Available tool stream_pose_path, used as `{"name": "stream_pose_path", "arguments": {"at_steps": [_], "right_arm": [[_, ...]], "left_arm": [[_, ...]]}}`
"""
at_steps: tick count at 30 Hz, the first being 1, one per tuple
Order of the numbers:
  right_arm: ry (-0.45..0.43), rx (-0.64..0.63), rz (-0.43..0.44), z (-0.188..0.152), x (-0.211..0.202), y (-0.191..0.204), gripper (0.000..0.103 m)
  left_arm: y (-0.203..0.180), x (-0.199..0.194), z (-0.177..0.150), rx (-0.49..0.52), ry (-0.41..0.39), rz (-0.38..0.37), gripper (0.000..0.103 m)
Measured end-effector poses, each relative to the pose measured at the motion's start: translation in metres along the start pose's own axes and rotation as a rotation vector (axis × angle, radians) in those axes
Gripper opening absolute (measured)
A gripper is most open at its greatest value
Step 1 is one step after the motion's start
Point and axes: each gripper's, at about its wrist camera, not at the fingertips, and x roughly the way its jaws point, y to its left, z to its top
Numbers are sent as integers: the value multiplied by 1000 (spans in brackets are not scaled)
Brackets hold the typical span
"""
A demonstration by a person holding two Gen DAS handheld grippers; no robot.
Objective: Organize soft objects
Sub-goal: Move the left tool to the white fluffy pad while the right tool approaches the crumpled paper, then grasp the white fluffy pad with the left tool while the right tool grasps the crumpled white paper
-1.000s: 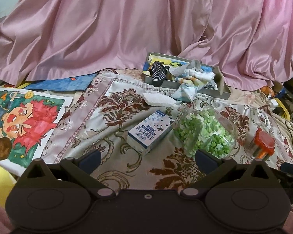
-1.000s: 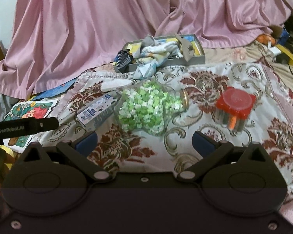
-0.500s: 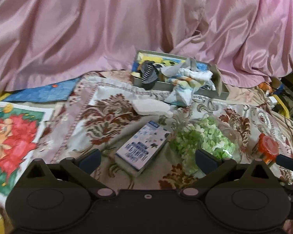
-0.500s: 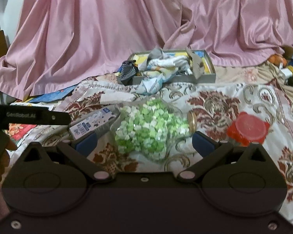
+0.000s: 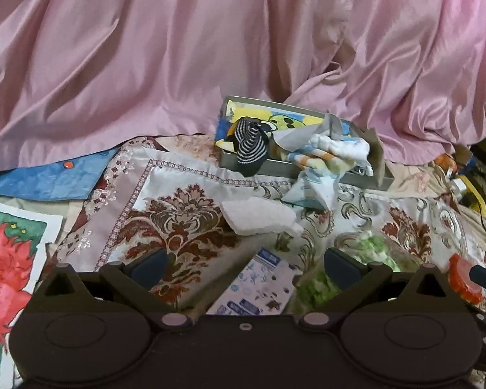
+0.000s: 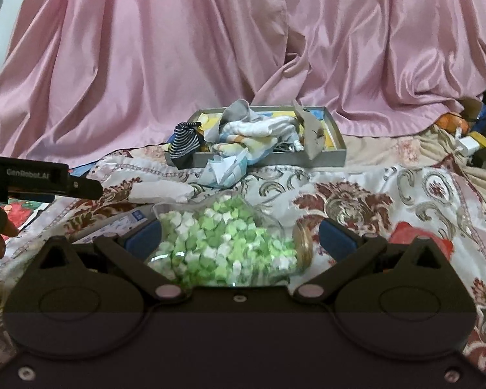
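On the patterned brocade cloth, a white folded soft cloth is seen lying loose, outside the grey shallow tray, so part of the task is judged outstanding. Inside that tray, a black-and-white striped sock and a bundle of pastel cloths are already gathered. Both the left gripper and right gripper are held spread and empty, the latter above a clear jar of green and white pieces.

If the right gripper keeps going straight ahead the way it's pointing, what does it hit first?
Most likely the jar of green pieces, lying on its side between the open fingers of the right gripper. The tray lies further along that line.
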Motion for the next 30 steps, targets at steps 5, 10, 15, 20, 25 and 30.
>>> {"name": "stream_pose_path", "arguments": {"at_steps": [5, 10, 15, 20, 25, 30], "right_arm": [[-20, -31, 8, 1, 17, 4, 103], [-17, -57, -13, -1, 28, 9, 103], [-46, -72, -9, 0, 25, 12, 103], [-45, -61, -14, 1, 31, 10, 103], [-45, -62, -24, 3, 40, 9, 103], [-63, -88, -17, 15, 58, 9, 103]], "left_arm": [[8, 20, 6, -29, -18, -40, 102], [24, 42, 8, -82, -32, -109, 102], [33, 52, 11, -141, -28, -188, 102], [32, 64, 14, -158, -18, -267, 102], [37, 84, 14, -223, 26, -315, 101], [44, 99, 17, -279, 60, -326, 100]]}}
